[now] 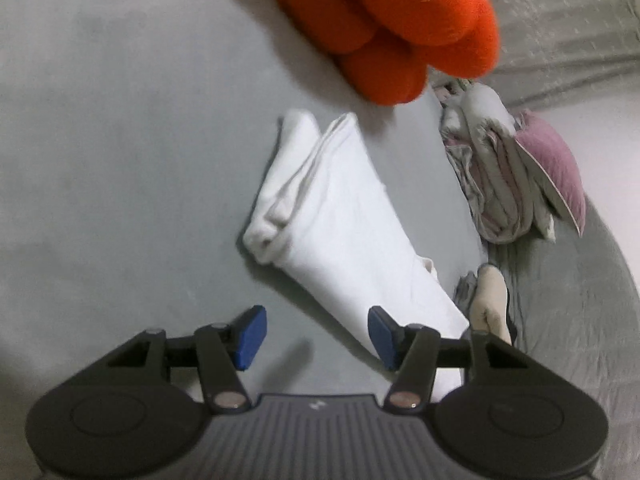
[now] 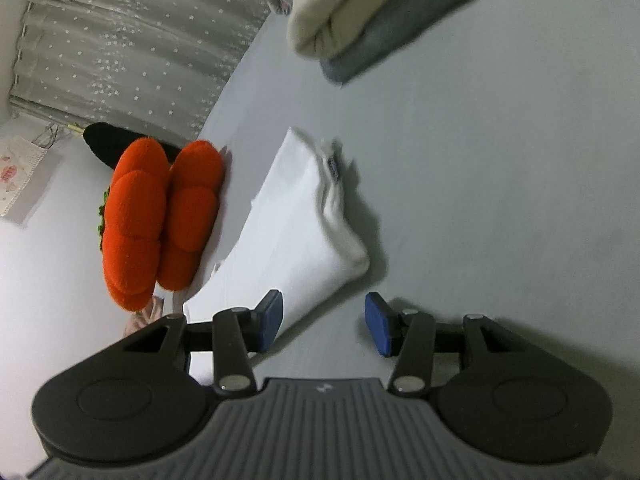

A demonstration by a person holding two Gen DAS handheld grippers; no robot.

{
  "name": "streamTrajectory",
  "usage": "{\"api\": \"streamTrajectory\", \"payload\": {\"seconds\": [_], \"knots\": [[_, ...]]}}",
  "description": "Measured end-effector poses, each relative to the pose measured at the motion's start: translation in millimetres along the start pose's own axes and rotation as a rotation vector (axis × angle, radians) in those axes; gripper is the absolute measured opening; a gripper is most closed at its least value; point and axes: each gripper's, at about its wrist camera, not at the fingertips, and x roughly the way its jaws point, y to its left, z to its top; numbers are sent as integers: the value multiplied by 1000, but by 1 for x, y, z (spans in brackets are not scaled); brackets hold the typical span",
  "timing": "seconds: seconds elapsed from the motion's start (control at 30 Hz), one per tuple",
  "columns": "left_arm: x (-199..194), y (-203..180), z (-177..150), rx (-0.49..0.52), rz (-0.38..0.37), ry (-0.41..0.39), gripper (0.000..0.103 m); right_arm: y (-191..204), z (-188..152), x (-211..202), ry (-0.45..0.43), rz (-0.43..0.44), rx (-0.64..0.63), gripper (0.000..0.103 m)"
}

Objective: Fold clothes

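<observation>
I had my left gripper [image 1: 318, 336] about half open and empty, the folded white cotton garment [image 1: 340, 216] lying on the grey bedsheet [image 1: 120, 140] just ahead, its near corner behind the right-hand pad. My right gripper [image 2: 324, 322] was likewise half open, gripping nothing, the garment [image 2: 296, 220] ahead-left beside a plush orange pumpkin cushion [image 2: 160, 216].

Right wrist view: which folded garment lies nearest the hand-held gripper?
The white folded garment, beside the orange cushion; the cream-and-grey stack lies farther off.
</observation>
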Motion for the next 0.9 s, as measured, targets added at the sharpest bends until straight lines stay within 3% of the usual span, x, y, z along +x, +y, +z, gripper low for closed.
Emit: {"api": "streamTrajectory", "payload": {"seconds": [0.13,0.17,0.23,0.43,0.5,0.6,0.73,0.9], "knots": [[7,7,-5,-69,-21,-158,42,-1,-8,14,-41,31,28,50],[9,10,-5,-88,-16,-190,33,-2,-7,17,-60,41,40,50],[15,13,-8,-121,-30,-235,32,-4,-6,22,-98,59,69,50],[28,0,-11,-64,-1,-330,28,-1,0,39,-173,60,80,42],[30,-6,-9,-53,33,-343,18,0,0,44,-191,45,77,32],[27,-25,-12,21,97,-362,15,9,-2,43,-208,0,42,26],[18,-44,-15,88,141,-371,15,28,-7,31,-234,-48,-29,23],[0,-50,-20,78,181,-340,15,50,-12,14,-246,-82,-101,23]]}}
